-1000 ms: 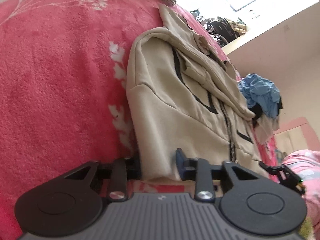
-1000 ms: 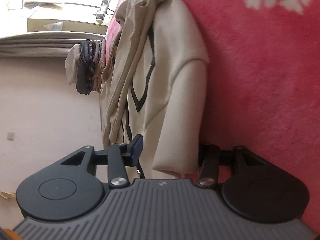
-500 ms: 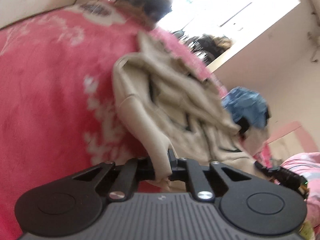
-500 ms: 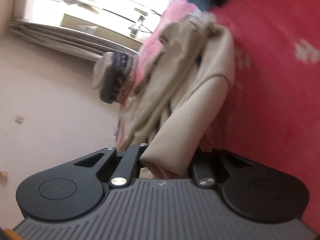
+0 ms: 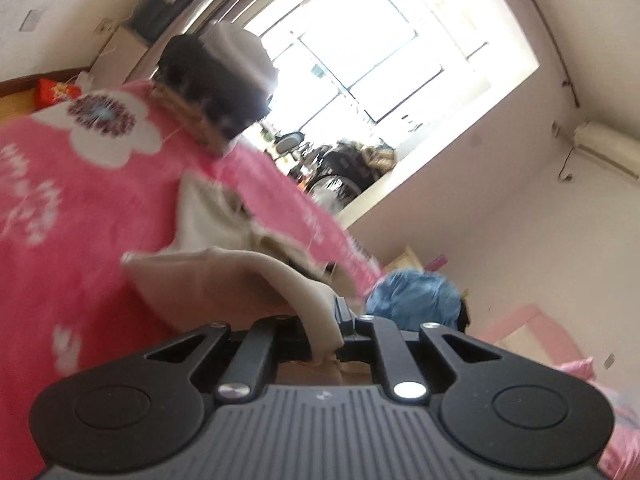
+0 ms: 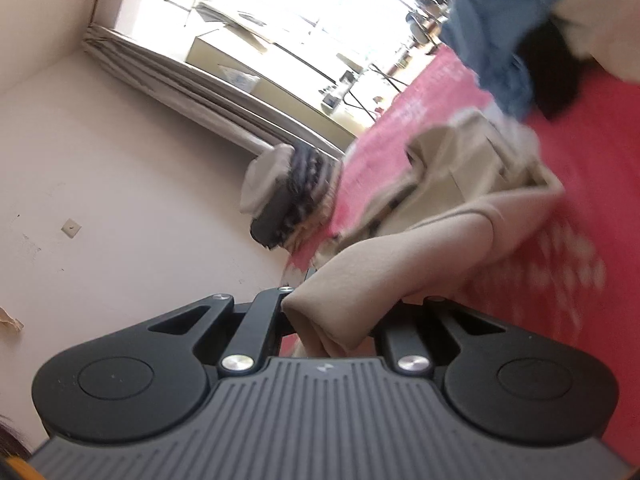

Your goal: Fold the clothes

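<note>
Left gripper: jaws clamped on bottom edge of beige hoodie. Right gripper: jaws clamped on other bottom corner of same hoodie. Gripped hem raised off pink blanket; upper part of hoodie lies on blanket, bunched, details blurred. Blue garment sits on blanket beyond hoodie. Stack of dark and light clothes sits at blanket edge, near curtain. Bright window behind.
</note>
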Motion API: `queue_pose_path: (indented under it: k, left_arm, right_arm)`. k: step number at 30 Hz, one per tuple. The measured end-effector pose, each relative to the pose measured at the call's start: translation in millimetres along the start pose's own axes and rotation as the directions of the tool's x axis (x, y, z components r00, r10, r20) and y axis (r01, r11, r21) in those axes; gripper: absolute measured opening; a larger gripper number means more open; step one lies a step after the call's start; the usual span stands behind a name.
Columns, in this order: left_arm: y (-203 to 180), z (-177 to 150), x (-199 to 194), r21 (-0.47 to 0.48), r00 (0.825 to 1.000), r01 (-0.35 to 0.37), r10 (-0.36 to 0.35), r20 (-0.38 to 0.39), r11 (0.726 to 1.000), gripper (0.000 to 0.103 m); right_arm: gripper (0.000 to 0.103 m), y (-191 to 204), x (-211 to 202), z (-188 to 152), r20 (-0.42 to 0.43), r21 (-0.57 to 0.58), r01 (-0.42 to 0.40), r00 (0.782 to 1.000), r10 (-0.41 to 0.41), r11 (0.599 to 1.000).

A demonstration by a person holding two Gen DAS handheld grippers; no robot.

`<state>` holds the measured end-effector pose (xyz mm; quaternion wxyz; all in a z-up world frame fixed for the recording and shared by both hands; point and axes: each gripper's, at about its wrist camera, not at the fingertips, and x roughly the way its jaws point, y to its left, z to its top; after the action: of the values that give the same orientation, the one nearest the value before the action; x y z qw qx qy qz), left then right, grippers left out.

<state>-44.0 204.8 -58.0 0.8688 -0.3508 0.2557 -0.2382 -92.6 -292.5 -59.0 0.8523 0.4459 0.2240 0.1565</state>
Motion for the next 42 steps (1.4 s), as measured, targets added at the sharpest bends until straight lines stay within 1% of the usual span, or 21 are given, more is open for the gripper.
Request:
queue_pose_path:
  k: [7, 14, 17, 19, 20, 21, 23, 24, 25, 26, 27, 28, 29, 31, 32, 34, 35, 38, 40, 41, 42]
  left_arm:
    - [5.0, 46.8, 43.1, -0.017, 0.996, 0.046, -0.044, 0.08, 0.999, 0.01]
    - [30.1, 87.4, 106.5, -0.051, 0.993, 0.03, -0.023, 0.119, 0.998, 0.01]
    - [54.8, 102.7, 149.5, -0.092, 0.996, 0.006, 0.003, 0.09, 0.996, 0.012]
    - [83.5, 108.1, 186.4, -0.178, 0.999, -0.022, 0.027, 0.027, 0.984, 0.022]
    - [99.4, 107.4, 200.8, -0.245, 0.999, -0.048, 0.051, 0.006, 0.968, 0.032]
    - [115.3, 106.3, 214.7, -0.312, 0.997, -0.075, 0.074, -0.014, 0.947, 0.035]
    - [137.6, 101.8, 228.2, -0.422, 0.997, -0.077, 0.073, -0.027, 0.903, 0.035]
    - [141.4, 100.0, 229.8, -0.44, 0.998, -0.063, 0.061, -0.019, 0.896, 0.036]
    - [141.3, 99.5, 229.4, -0.429, 0.999, -0.05, 0.051, -0.009, 0.902, 0.039]
    - [139.9, 99.4, 227.8, -0.409, 0.999, -0.042, 0.045, 0.0, 0.911, 0.045]
    - [139.0, 99.1, 225.9, -0.396, 0.999, -0.041, 0.045, 0.002, 0.917, 0.047]
    - [138.2, 98.9, 223.9, -0.383, 0.999, -0.04, 0.045, 0.004, 0.923, 0.047]
    - [137.7, 98.5, 221.5, -0.383, 0.999, -0.034, 0.036, -0.003, 0.923, 0.047]
    - [135.8, 98.6, 213.4, -0.372, 0.999, -0.031, 0.032, -0.006, 0.928, 0.047]
    - [133.2, 98.2, 206.2, -0.36, 1.0, -0.02, 0.021, 0.0, 0.933, 0.047]
    - [125.2, 93.6, 190.4, -0.325, 1.0, 0.003, -0.012, -0.024, 0.946, 0.047]
    - [121.2, 91.2, 182.5, -0.308, 0.999, 0.015, -0.028, -0.038, 0.951, 0.049]
    - [109.0, 84.0, 158.8, -0.257, 0.994, 0.051, -0.075, -0.082, 0.965, 0.055]
    - [102.5, 66.6, 137.1, -0.246, 0.984, 0.06, -0.098, -0.148, 0.967, 0.062]
    - [101.0, 55.6, 126.0, -0.253, 0.978, 0.058, -0.106, -0.181, 0.966, 0.067]
    - [102.3, 44.5, 118.7, -0.271, 0.975, 0.041, -0.098, -0.199, 0.962, 0.071]
  right_arm:
    - [0.008, 18.4, 55.1, 50.3, 0.025, -0.089, -0.03, 0.999, 0.032, 0.996]
    - [0.007, 9.8, 116.1, 93.5, 0.045, -0.103, -0.033, 0.998, 0.038, 0.994]
    - [0.007, -7.3, 148.3, 106.0, 0.051, -0.068, -0.018, 0.998, 0.022, 0.998]
    - [0.009, -32.0, 176.9, 115.5, 0.04, 0.017, 0.007, 0.999, -0.007, 1.0]
    - [0.013, -49.8, 192.3, 118.1, 0.024, 0.088, 0.022, 0.999, -0.024, 0.996]
    - [0.019, -70.1, 204.9, 119.2, 0.004, 0.175, 0.046, 0.999, -0.047, 0.984]
    - [0.023, -111.2, 229.3, 121.2, -0.044, 0.345, 0.099, 0.995, -0.089, 0.933]
    - [0.024, -122.4, 230.6, 119.6, -0.025, 0.387, 0.101, 0.995, -0.099, 0.916]
    - [0.026, -126.3, 226.9, 118.2, 0.008, 0.398, 0.076, 0.996, -0.086, 0.914]
    - [0.031, -129.5, 222.8, 116.8, 0.041, 0.405, 0.049, 0.997, -0.071, 0.913]
    - [0.038, -129.9, 217.1, 116.3, 0.071, 0.402, 0.011, 0.997, -0.043, 0.915]
    - [0.041, -130.0, 211.1, 115.8, 0.101, 0.398, -0.028, 0.995, -0.013, 0.917]
    - [0.044, -128.3, 204.2, 116.5, 0.126, 0.385, -0.052, 0.992, 0.003, 0.922]
    - [0.045, -121.9, 190.2, 123.3, 0.166, 0.338, -0.08, 0.986, 0.024, 0.938]
    - [0.045, -116.8, 181.7, 126.7, 0.177, 0.304, -0.075, 0.984, 0.021, 0.95]
    - [0.046, -104.6, 162.9, 130.7, 0.19, 0.235, -0.057, 0.982, 0.011, 0.97]
    - [0.048, -97.6, 152.6, 131.3, 0.193, 0.201, -0.045, 0.981, 0.006, 0.978]
    - [0.053, -89.1, 126.0, 115.9, 0.132, 0.182, 0.005, 0.991, -0.029, 0.983]
    - [0.055, -88.3, 110.1, 89.9, 0.08, 0.201, 0.045, 0.995, -0.062, 0.979]
    - [0.055, -93.7, 98.8, 78.2, 0.05, 0.221, 0.067, 0.995, -0.08, 0.973]
    - [0.056, -97.6, 90.9, 63.4, 0.023, 0.243, 0.098, 0.994, -0.107, 0.965]
